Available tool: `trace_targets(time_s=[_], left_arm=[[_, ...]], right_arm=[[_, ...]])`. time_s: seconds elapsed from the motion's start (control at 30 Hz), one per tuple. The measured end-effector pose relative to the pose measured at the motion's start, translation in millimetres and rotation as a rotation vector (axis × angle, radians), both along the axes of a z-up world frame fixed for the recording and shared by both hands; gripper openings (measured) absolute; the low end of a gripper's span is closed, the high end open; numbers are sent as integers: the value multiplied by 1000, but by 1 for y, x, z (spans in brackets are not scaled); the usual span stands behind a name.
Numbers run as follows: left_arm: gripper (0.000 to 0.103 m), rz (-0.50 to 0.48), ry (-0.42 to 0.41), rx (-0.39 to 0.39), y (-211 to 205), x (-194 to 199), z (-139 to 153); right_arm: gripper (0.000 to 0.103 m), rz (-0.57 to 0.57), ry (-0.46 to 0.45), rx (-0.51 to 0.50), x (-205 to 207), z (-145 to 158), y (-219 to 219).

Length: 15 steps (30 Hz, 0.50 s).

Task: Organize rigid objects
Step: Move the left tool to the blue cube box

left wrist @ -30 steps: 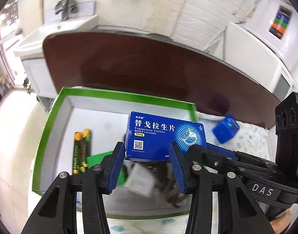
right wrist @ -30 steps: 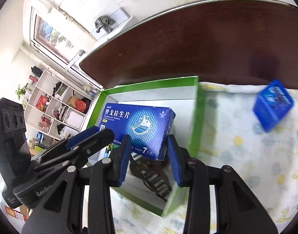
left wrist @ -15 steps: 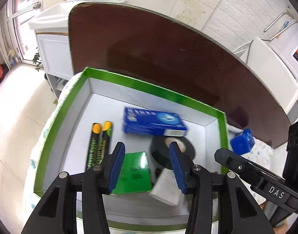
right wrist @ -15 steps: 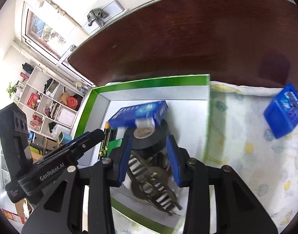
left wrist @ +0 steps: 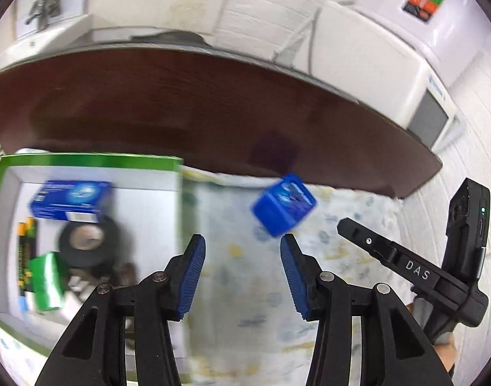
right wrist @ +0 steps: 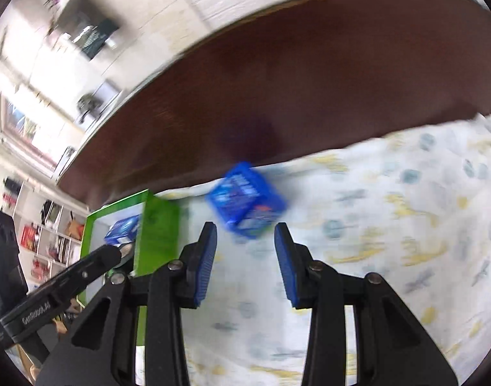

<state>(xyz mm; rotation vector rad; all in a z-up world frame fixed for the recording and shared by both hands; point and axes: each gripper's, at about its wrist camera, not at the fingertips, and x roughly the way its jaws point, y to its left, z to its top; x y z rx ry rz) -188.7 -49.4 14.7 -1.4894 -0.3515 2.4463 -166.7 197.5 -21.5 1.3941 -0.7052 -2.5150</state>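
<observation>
Having dropped the medicine box (left wrist: 70, 200) in the green tray (left wrist: 88, 160) at left, both hand-held grippers, left (left wrist: 242, 276) and right (right wrist: 245, 262), gape empty over open cloth (left wrist: 245, 292), the blue cube (left wrist: 283, 209) just above centre.

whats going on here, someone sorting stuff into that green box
Yes. A person holds a gripper in each hand, tidying small items into the green-rimmed box. A blue medicine carton, a roll of black tape and a small green packet lie inside it. Both the left gripper and the right gripper are open and empty, pointing at a small blue box that sits on the patterned cloth outside the box. It is probably the next pick.
</observation>
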Motion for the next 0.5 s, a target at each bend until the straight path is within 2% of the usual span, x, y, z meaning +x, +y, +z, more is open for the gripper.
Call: trace_targets(time_s=[0.2,0.5], left_arm=[[49,-10,-86,11,45,-27,-26],[49,99,-106,45,46,-52,-40]], right_arm=[[37,24,-9,-45,-9,-14,24],[37,120,-6,-97,-48,-23,23]])
